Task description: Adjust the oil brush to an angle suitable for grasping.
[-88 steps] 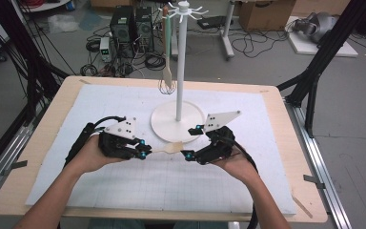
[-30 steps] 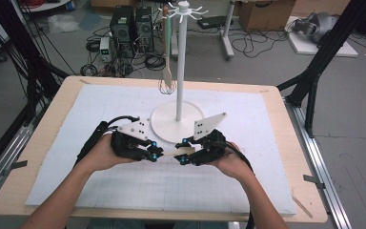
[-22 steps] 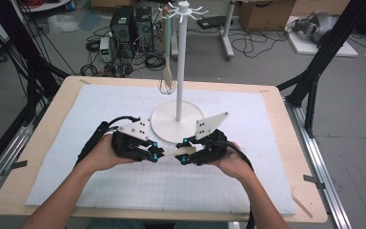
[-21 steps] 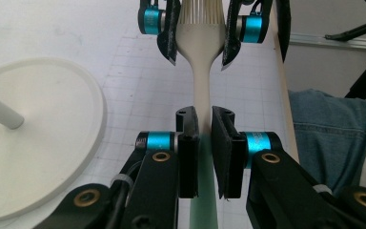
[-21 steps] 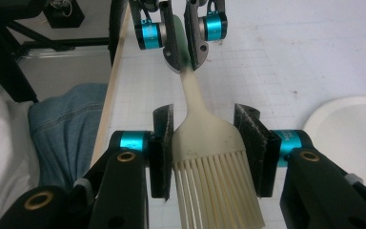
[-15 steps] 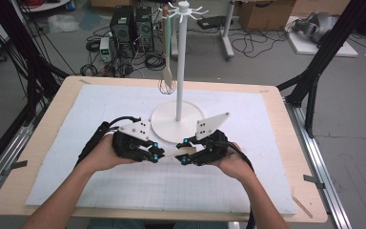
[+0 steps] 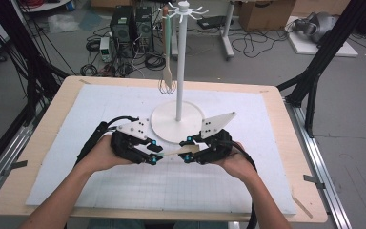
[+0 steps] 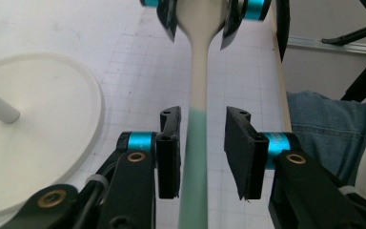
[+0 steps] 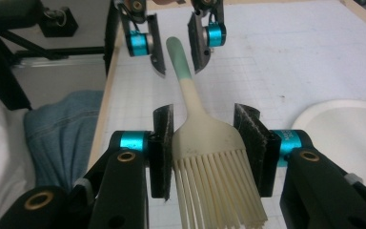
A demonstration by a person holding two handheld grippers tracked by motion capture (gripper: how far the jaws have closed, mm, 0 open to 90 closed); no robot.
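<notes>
Right gripper view looks straight along a silicone brush (image 9: 205, 143) whose cream head sits clamped between the right tongs (image 9: 205, 148), bristles toward that camera and handle running away from it. The mint-green end of the handle reaches into the gap of the left tongs (image 9: 177, 45), which face the right ones head-on. In the left gripper view the green handle (image 8: 194, 157) passes between the pads (image 8: 169, 152) with a clear gap on either side: the left tongs (image 8: 201, 152) have just been opening and now stand apart around the handle without pressing on it, so the right hand alone carries the brush. Seen from the high view, the brush (image 7: 178, 151) lies level just above the desk (image 7: 47, 138), its long axis running from one pair of tongs to the other, the left tongs (image 7: 153, 153) and right tongs (image 7: 187, 149) close together at its two ends. Just beyond both stands the round white base of a hanging stand (image 7: 177, 123), with a wooden spatula (image 7: 167, 52) and a whisk dangling from its top hooks. Any next move probably turns on the right tongs, since they have the only grip.
</notes>
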